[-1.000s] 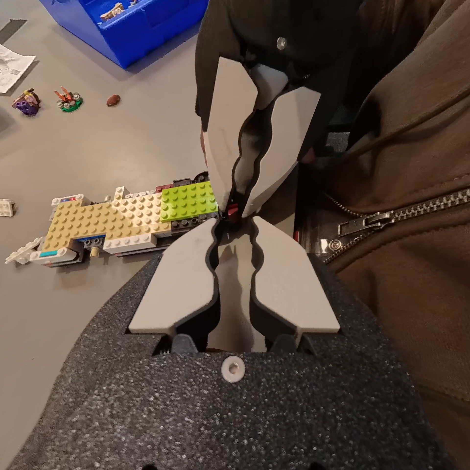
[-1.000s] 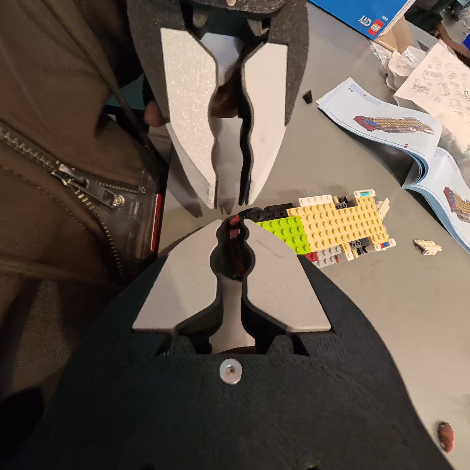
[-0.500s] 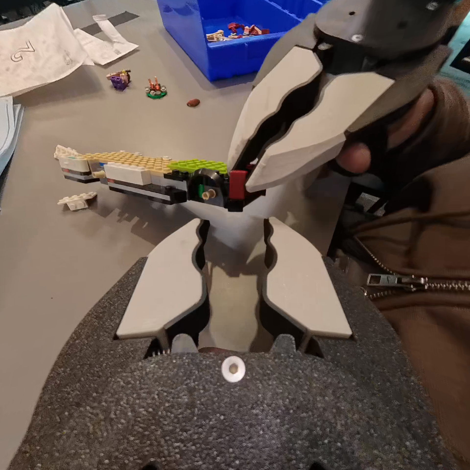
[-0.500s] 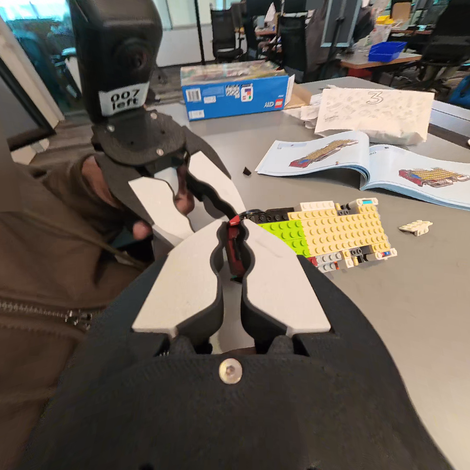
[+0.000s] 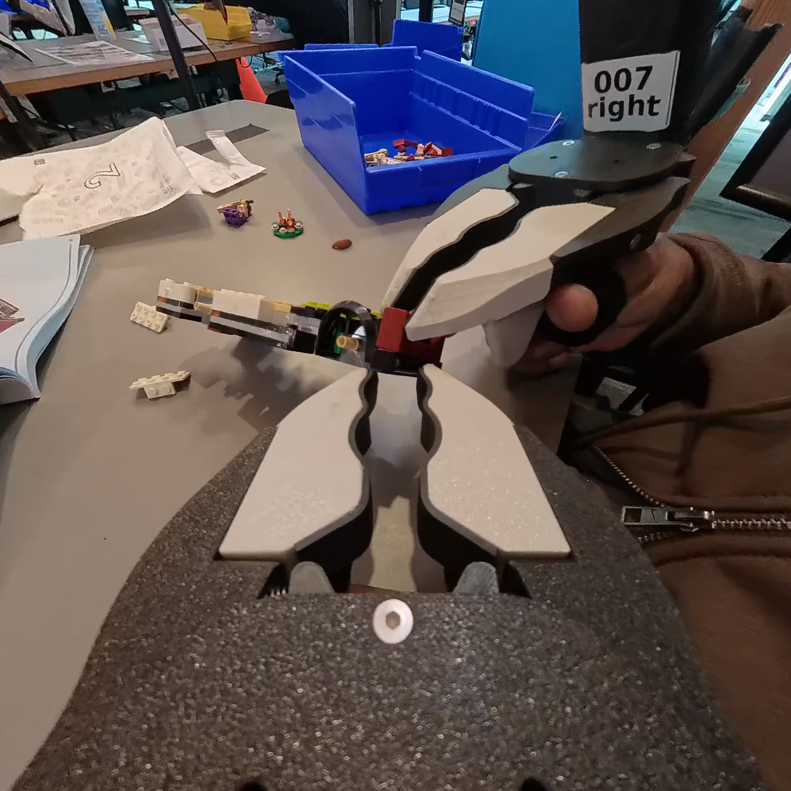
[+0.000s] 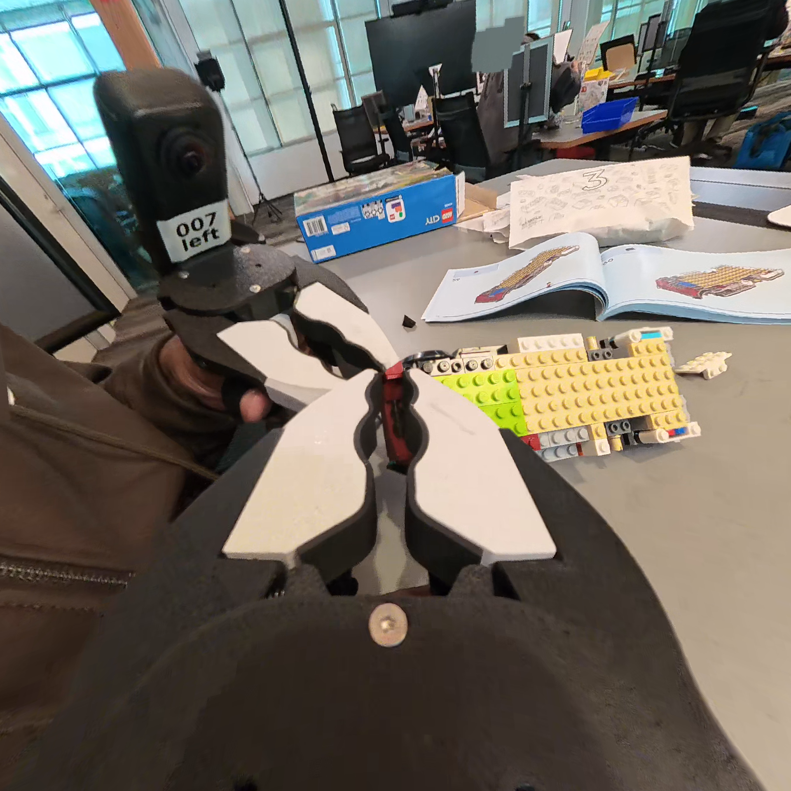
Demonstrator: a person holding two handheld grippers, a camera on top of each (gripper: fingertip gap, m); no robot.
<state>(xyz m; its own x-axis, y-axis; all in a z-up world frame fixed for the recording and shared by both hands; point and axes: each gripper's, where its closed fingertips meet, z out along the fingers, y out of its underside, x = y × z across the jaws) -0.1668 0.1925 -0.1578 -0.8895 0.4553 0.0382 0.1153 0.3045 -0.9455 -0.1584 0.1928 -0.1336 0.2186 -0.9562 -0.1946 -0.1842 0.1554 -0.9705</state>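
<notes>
While my right gripper (image 6: 391,376) clamps the brick model's (image 6: 590,385) dark red end, my left gripper (image 5: 394,373), jaws narrow, touches its underside at 12 o'clock

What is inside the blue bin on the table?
The blue bin holds a small heap of loose dark red and tan brick pieces on its floor. Its near wall hides the front of the floor.

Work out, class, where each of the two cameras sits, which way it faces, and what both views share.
Left wrist view: on the left gripper, facing the blue bin; hand and jacket show.
Right wrist view: on the right gripper, facing the open booklet; brown sleeve shows.
Shared: brick model, which the right gripper holds by its red end.
</notes>
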